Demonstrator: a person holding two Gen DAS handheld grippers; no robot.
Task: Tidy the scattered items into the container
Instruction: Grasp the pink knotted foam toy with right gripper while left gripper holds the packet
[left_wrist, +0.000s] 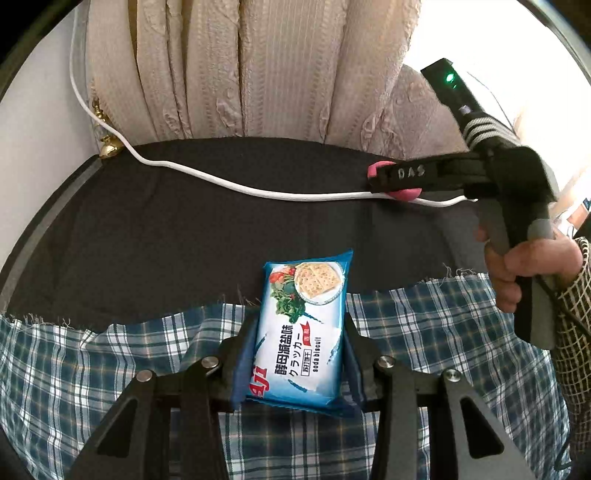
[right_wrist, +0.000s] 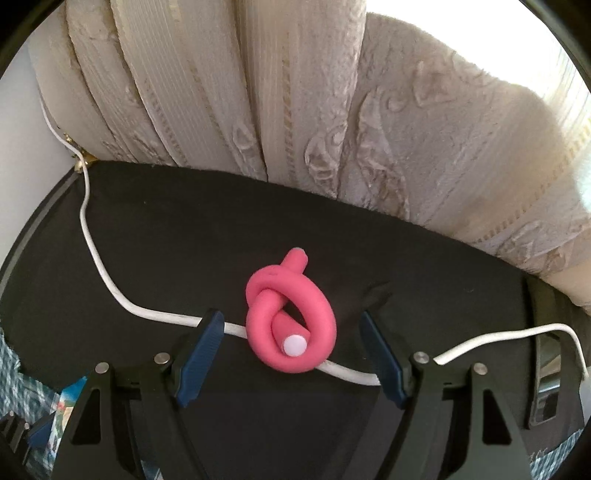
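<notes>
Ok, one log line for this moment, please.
left hand-held gripper: shut on cracker packet | right hand-held gripper: open, straddling pink knotted foam roller on white cable | container: unseen

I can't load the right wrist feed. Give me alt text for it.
The open right gripper straddles a pink foam rod tied in a knot, its blue-padded fingers on either side and not touching it. The knot lies on a white cable that runs across black cloth, with cream curtains behind.
</notes>
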